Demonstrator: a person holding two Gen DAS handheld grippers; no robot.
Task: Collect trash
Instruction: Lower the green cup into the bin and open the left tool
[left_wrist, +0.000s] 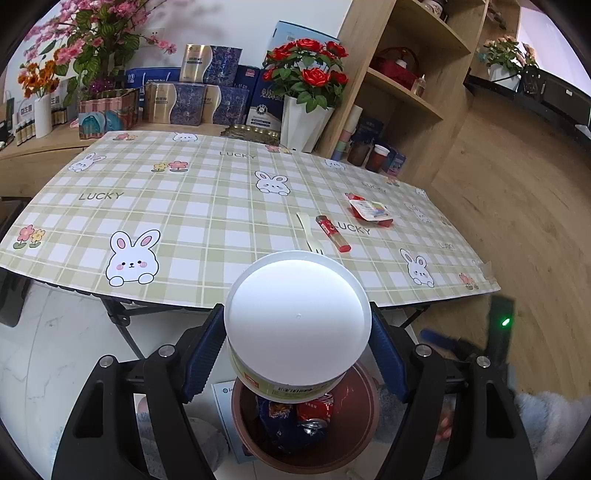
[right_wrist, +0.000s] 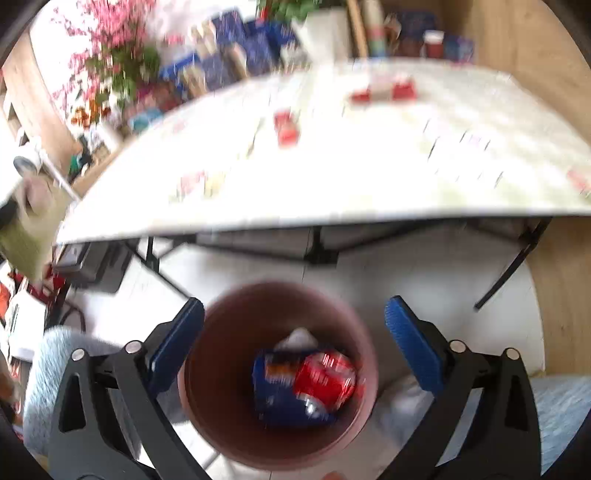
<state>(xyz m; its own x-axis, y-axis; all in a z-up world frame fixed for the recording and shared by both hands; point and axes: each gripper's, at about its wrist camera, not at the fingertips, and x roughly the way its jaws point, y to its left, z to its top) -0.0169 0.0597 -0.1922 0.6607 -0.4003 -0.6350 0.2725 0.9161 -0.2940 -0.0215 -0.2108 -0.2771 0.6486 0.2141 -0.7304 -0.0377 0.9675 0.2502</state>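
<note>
The checked table fills twelve o'clock, with a red packet, a fork and a red tray at one o'clock. The brown bin sits at six, directly beneath the left gripper, which clamps a white-lidded tub, axis upright. The right gripper, jaws spread wide and empty, hangs over the bin too, so I judge the left nearer to dropping.

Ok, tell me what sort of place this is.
Probably a room in a home, though it could be a staged one. A folding table wears a bunny-print cloth, gift boxes and vases of artificial flowers stand behind it, and open wooden shelves hold a teapot and cups.
</note>
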